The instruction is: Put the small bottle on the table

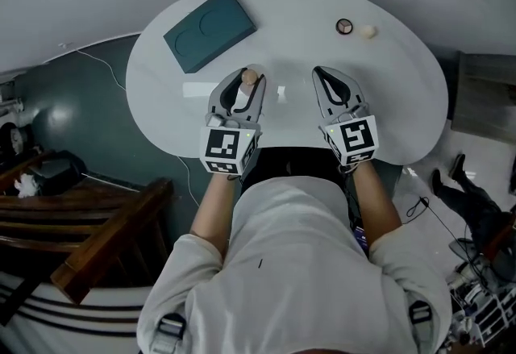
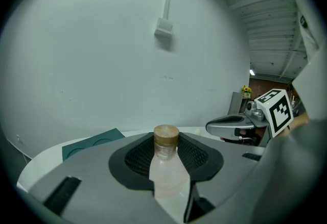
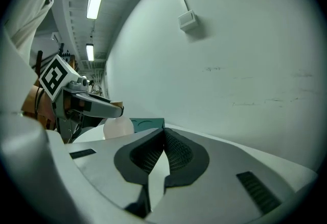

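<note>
The small clear bottle [image 2: 167, 169] with a cork-coloured cap stands upright between the jaws of my left gripper [image 2: 166, 141], which is shut on its body. In the head view the left gripper [image 1: 244, 86] is over the near middle of the white table [image 1: 306, 62], and the bottle's cap [image 1: 251, 77] shows at the jaw tips. My right gripper [image 1: 330, 85] hovers beside it to the right. Its jaws [image 3: 163, 133] meet at the tips with nothing between them. The right gripper view shows the bottle [image 3: 118, 127] under the left gripper [image 3: 97, 108].
A teal tray [image 1: 210, 28] with round recesses lies at the table's far left. A small round dark object [image 1: 344, 26] and a small beige piece [image 1: 368, 31] sit at the far right. A wooden bench [image 1: 89, 223] stands to my left.
</note>
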Demonstrator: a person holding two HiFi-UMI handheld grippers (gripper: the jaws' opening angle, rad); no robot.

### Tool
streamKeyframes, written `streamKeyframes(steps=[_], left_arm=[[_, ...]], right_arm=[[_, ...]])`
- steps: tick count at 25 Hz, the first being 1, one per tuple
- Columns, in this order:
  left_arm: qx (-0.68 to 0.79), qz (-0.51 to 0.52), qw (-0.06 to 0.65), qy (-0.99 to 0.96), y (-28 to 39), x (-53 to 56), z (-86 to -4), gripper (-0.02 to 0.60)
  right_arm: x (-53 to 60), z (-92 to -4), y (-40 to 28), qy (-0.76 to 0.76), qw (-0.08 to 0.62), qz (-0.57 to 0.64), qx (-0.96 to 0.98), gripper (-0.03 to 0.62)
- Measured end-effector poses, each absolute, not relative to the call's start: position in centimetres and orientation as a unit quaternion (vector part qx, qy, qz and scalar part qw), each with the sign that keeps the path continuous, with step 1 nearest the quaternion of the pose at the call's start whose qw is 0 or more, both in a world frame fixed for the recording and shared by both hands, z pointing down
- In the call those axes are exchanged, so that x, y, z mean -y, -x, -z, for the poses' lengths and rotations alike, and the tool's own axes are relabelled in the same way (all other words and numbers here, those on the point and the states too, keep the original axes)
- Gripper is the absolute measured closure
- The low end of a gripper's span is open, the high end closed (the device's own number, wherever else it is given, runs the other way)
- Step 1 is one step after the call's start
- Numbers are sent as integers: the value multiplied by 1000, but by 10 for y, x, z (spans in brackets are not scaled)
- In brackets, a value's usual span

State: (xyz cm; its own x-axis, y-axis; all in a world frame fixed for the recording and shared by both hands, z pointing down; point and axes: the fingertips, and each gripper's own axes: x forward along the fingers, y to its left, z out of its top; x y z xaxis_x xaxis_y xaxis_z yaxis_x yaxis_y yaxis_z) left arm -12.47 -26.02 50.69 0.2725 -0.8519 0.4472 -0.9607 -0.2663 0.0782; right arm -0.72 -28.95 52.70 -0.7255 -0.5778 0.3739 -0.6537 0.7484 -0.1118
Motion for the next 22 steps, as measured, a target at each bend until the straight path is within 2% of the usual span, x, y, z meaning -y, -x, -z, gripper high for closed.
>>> streamKeyframes(steps=[22], left_arm=[[432, -207, 143, -866, -17, 332, -575, 430]], right_arm=[[321, -579, -107, -444, 181, -169, 861, 595]])
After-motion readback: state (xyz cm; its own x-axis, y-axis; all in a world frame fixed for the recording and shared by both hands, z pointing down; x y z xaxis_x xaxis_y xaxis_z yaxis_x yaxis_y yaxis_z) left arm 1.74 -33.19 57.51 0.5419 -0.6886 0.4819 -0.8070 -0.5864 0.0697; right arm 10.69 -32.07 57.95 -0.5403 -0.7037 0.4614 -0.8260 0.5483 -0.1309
